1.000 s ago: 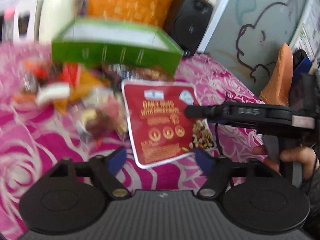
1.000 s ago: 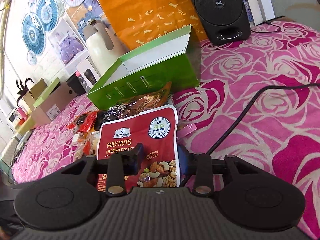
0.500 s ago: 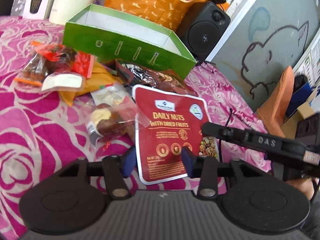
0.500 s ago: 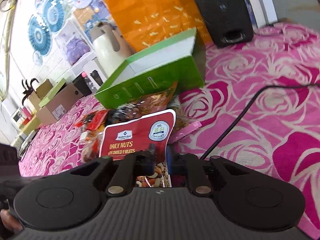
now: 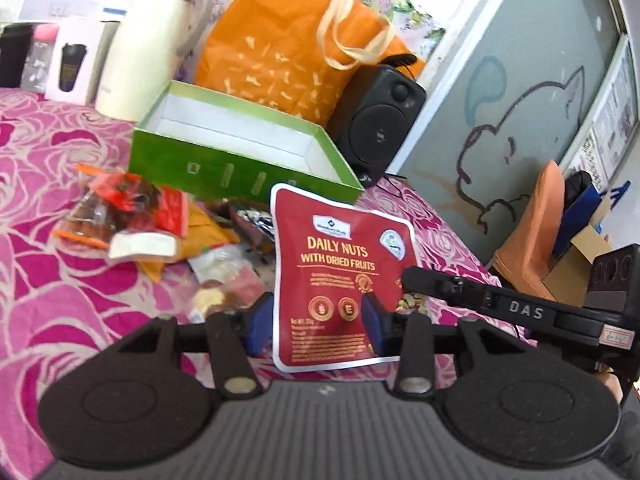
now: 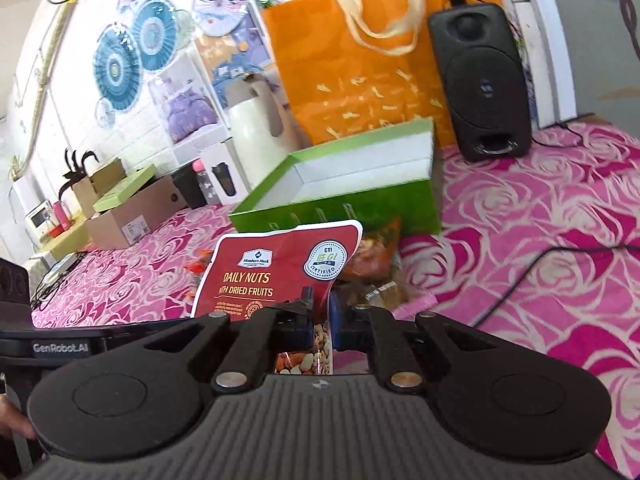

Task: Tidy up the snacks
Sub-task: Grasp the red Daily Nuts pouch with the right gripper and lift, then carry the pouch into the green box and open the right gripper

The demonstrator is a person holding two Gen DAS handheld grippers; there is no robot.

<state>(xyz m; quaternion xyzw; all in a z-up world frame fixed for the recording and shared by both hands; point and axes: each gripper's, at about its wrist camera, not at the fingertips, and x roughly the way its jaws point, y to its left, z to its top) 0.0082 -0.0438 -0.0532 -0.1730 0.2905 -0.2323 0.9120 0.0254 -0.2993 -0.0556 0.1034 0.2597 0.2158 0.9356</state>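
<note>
Pink rose-print cloth below: your left gripper (image 5: pixel 316 322) and closing right gripper (image 6: pixel 320 314) both pinch the nut pouch (image 5: pixel 340 276); uneven pull slips it short of the green box (image 5: pixel 240 148).

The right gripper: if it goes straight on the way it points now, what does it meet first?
The right gripper already pinches the red nut pouch. Straight beyond, it would probably meet the green box first, though depth is unclear.

glossy red plastic nut pouch (image 5: pixel 340 276); matt green cardboard box (image 5: pixel 240 168); pink rose-patterned cloth cover (image 6: pixel 540 240); orange paper bag (image 6: pixel 380 68); black plastic speaker (image 6: pixel 480 80).
</note>
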